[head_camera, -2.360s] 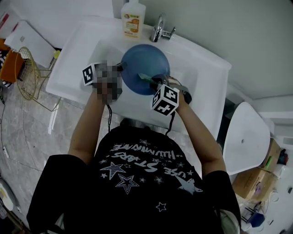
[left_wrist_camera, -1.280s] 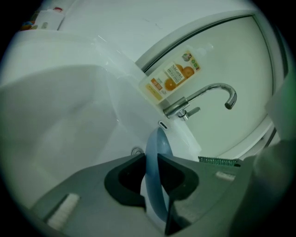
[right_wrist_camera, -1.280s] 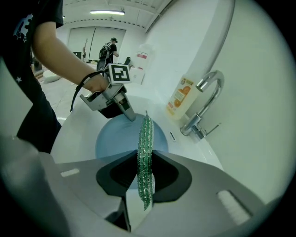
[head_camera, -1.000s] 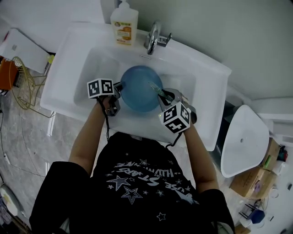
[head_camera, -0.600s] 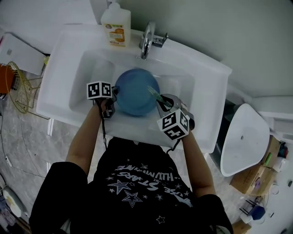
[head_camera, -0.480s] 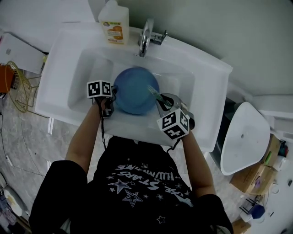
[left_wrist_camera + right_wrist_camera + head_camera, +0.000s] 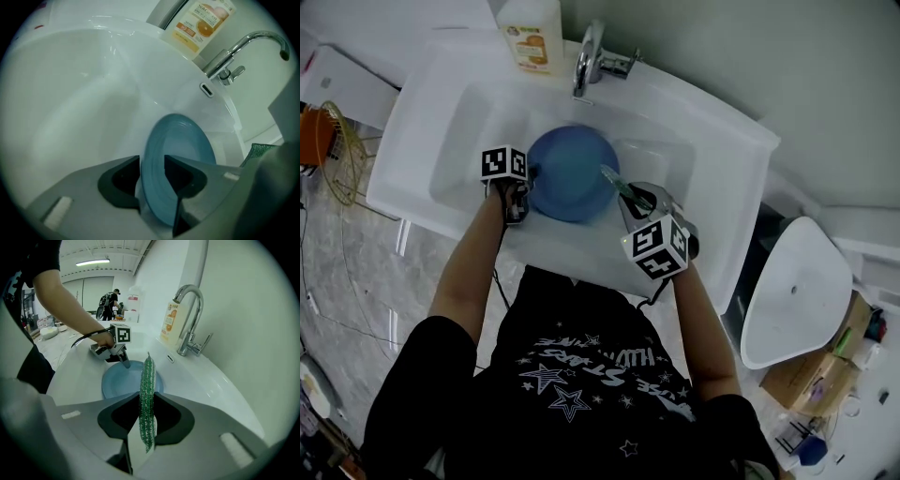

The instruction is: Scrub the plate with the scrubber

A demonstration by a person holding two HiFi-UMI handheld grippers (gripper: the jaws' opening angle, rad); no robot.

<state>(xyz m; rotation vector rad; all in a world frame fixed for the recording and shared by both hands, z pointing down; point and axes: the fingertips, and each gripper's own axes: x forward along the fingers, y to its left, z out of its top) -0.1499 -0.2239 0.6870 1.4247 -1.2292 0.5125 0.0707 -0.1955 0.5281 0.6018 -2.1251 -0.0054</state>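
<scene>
Left tongs (image 7: 152, 180): clamped on the near-left rim of the blue plate (image 7: 183, 150), one jaw on each face, plate seen edge-on between them. Right tongs (image 7: 146, 416): closed on the green mesh scrubber (image 7: 147, 390), which stands on edge between the jaws and sticks out well past the fingertips. In the head view the scrubber's free end sits over the plate's right rim; can't tell if it's touching. Plate is inside the white sink (image 7: 717, 150), roughly mid-basin, in front of the chrome faucet (image 7: 586, 58); can't tell if it rests on the basin floor. The tongs come in from opposite sides of the plate, left on its left edge, right on its right. The right gripper view shows the left tongs across the plate, marker cube on top, hand and forearm behind. Soap bottle (image 7: 530, 33) with an orange label stands on the sink's back ledge, just left of the faucet. Wire rack (image 7: 342, 150) is on the floor left of the sink, well apart. White stool (image 7: 797, 291) is off to the right. A person (image 7: 108, 301) stands far back in the room in the right gripper view.
</scene>
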